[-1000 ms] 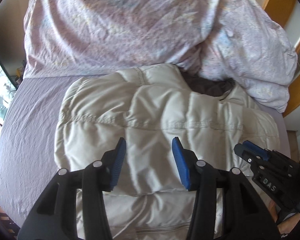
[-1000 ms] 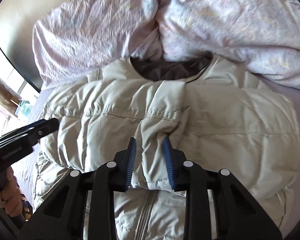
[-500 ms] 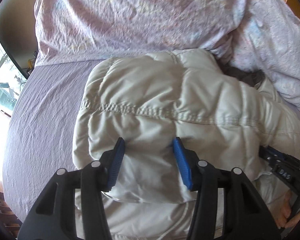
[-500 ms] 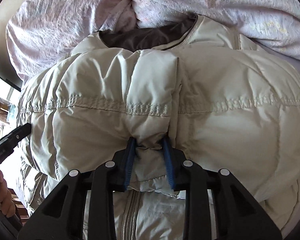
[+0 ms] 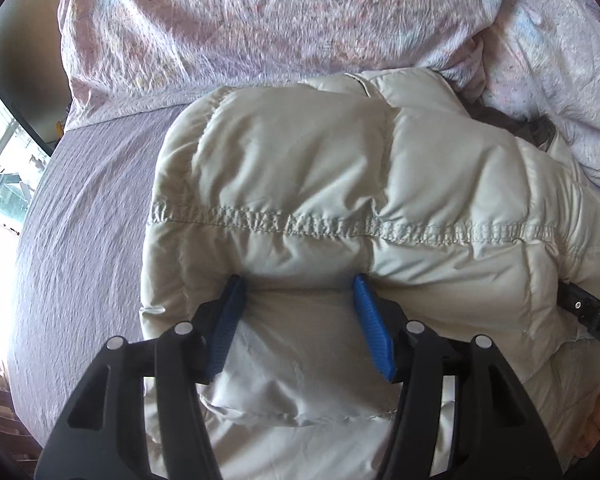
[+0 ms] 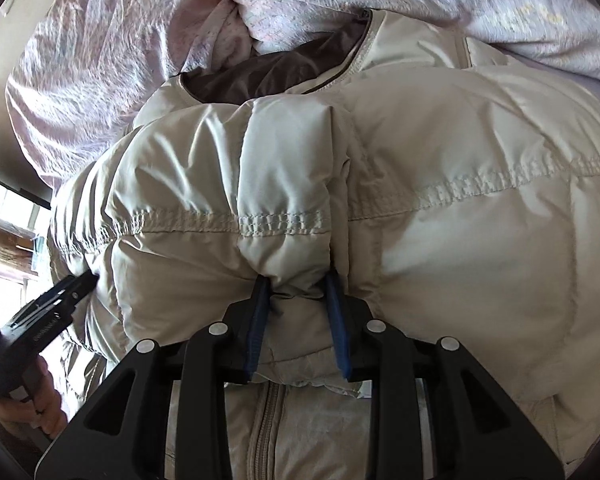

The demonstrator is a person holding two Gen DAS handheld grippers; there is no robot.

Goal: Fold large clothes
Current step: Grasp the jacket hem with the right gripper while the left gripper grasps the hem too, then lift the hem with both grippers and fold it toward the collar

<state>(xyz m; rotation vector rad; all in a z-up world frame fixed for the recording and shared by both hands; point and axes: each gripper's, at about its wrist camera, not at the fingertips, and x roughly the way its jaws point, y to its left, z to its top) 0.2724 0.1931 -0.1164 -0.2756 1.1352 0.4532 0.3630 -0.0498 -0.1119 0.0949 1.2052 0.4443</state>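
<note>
A lilac bed sheet (image 5: 80,216) bears a crumpled floral duvet (image 5: 260,20) and, against it, the folded cream puffer jacket (image 5: 300,168); the left gripper (image 5: 298,322) is opening around its hem; the right gripper (image 6: 296,312) pinches a jacket fold.

The puffer jacket (image 5: 300,168) is showing a smooth, faintly shiny beige shell cloth, quilted with puckered stitching, over a matt brown lining (image 6: 268,76). The bedsheet (image 5: 84,216) is looking like matt, finely ribbed lilac cloth. The duvet (image 5: 260,20) is lying crinkled, its printed cotton dull and soft.
</note>
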